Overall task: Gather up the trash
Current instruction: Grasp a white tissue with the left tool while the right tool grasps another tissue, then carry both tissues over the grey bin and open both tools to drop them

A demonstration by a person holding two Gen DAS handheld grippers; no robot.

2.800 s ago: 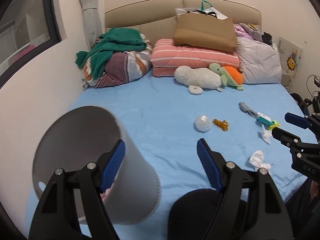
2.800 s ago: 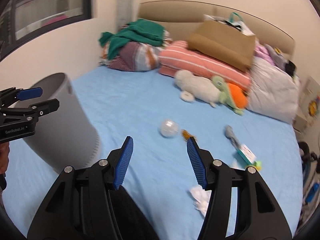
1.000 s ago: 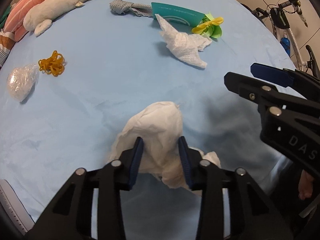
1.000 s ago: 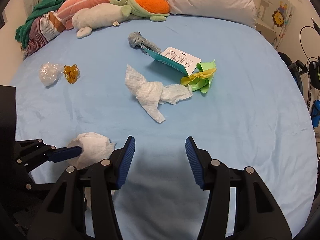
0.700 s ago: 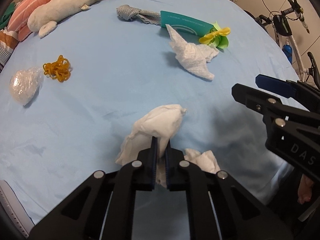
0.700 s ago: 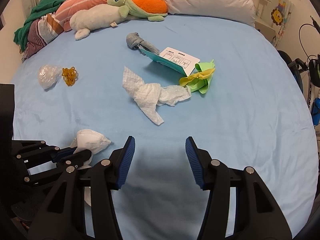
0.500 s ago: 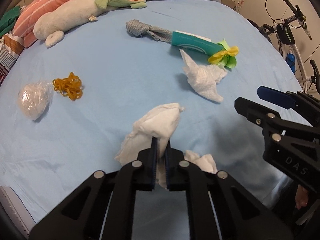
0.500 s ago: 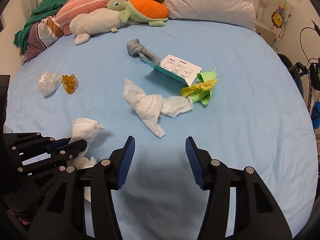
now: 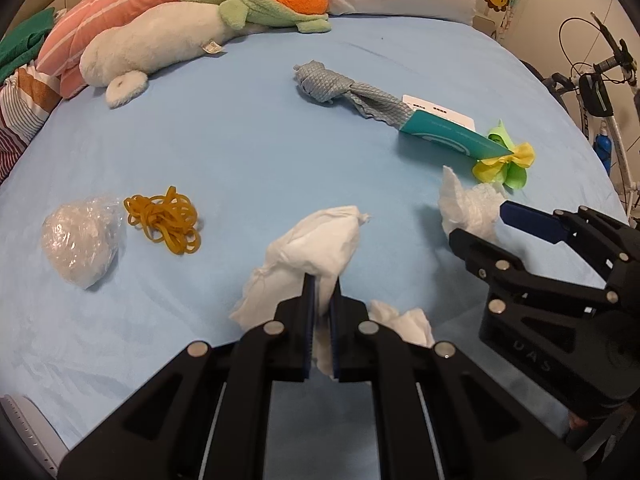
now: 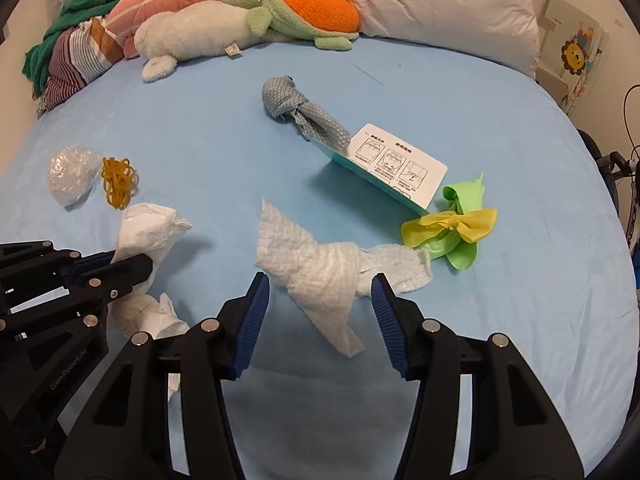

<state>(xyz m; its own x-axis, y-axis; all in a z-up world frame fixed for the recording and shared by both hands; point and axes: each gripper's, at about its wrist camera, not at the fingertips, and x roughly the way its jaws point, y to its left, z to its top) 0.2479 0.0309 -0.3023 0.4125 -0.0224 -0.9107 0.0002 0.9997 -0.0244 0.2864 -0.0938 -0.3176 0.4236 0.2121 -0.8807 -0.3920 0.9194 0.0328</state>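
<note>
Left claw (image 9: pixel 322 280) pinches tissue (image 9: pixel 316 240), right claw (image 10: pixel 320 284) wide open w/ nothing held over wipe (image 10: pixel 320 268); needs lowering & closing.

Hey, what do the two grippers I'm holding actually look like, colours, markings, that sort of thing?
Both are matte black plastic linkages with silver screw heads. The left gripper has dark blue pads and "GenRobot.AI" lettering on its body, seen from the right wrist view. The right gripper has ribbed blue pads; its body shows "DAS". No cables or sleeves are visible.
</note>
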